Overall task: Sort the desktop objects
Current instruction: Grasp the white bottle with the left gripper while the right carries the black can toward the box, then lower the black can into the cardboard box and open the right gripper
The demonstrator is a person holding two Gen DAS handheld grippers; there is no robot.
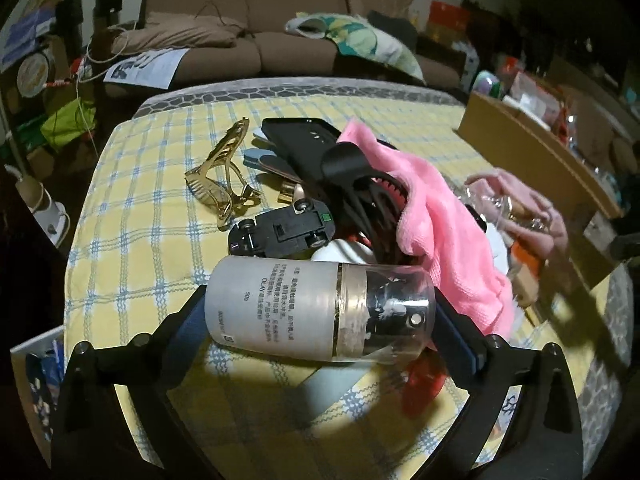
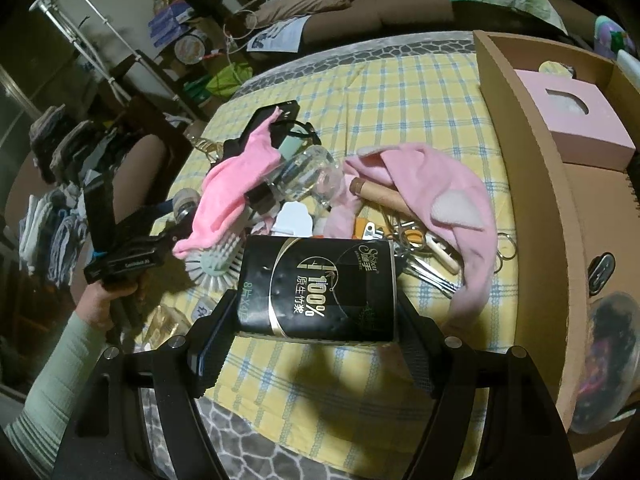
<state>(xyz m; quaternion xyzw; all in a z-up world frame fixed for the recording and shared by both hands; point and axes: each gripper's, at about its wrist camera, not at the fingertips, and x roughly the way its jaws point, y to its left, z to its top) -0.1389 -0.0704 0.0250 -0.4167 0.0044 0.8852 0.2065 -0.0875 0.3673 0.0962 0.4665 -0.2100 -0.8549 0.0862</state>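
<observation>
My left gripper (image 1: 320, 312) is shut on a frosted white pump bottle (image 1: 288, 308) with a clear cap, held sideways above the yellow checked cloth (image 1: 152, 208). Behind it lie a black toy car (image 1: 284, 230), gold glasses (image 1: 224, 176), a black hair claw (image 1: 360, 192) and a pink cloth (image 1: 440, 216). My right gripper (image 2: 316, 316) is shut on a black tissue pack (image 2: 320, 288), held above the cloth. Beyond it lie a brush (image 2: 216, 260), a clear bottle (image 2: 308, 178), a pink hat (image 2: 448, 196) and scissors (image 2: 412, 236). The left gripper also shows in the right wrist view (image 2: 176, 216).
A large open cardboard box (image 2: 532, 152) stands along the table's right side with a pink tissue box (image 2: 572, 116) inside. A brown sofa (image 1: 248, 20) stands behind the table. Clutter fills the floor at left.
</observation>
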